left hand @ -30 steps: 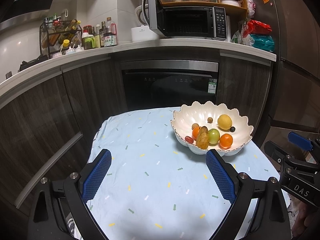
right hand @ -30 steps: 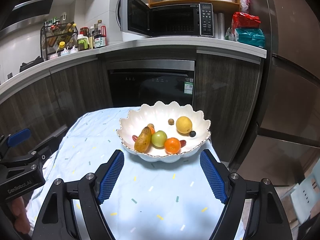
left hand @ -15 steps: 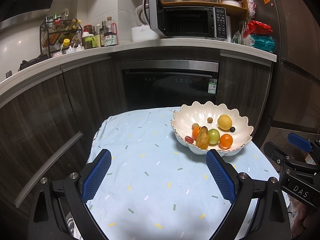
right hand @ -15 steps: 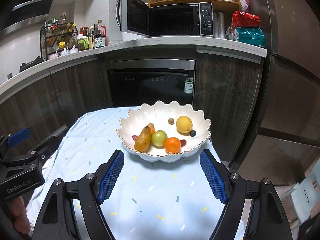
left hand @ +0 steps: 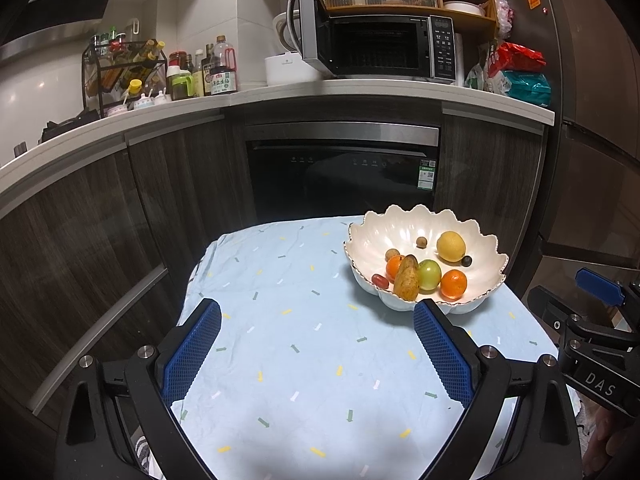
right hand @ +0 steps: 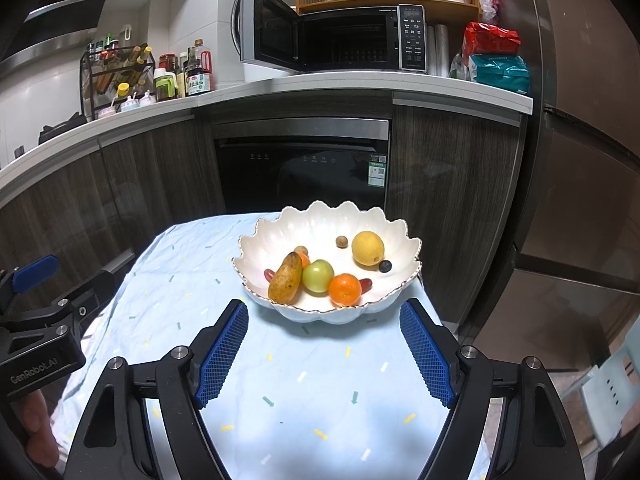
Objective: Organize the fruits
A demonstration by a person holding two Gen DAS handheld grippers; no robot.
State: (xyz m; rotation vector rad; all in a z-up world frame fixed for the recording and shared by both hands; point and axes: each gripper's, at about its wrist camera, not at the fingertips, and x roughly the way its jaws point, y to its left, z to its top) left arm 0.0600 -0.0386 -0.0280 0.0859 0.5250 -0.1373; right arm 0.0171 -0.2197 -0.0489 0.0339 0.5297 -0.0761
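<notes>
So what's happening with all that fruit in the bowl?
A person holds a claw in each hand over a small table with a blue cloth. Both the left claw and the right claw are open and holding nothing. The fruit sits in the white scalloped bowl: a brownish pear, a green apple, an orange and a yellow lemon. The right claw points at the bowl, short of it.

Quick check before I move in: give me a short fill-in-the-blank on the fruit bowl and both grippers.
1. All the fruit lies in the white ____.
2. The left gripper and right gripper are both ____.
3. The microwave door stands ____.
4. The green fruit lies between the pear and the ____.

Answers: bowl; open; open; orange
</notes>
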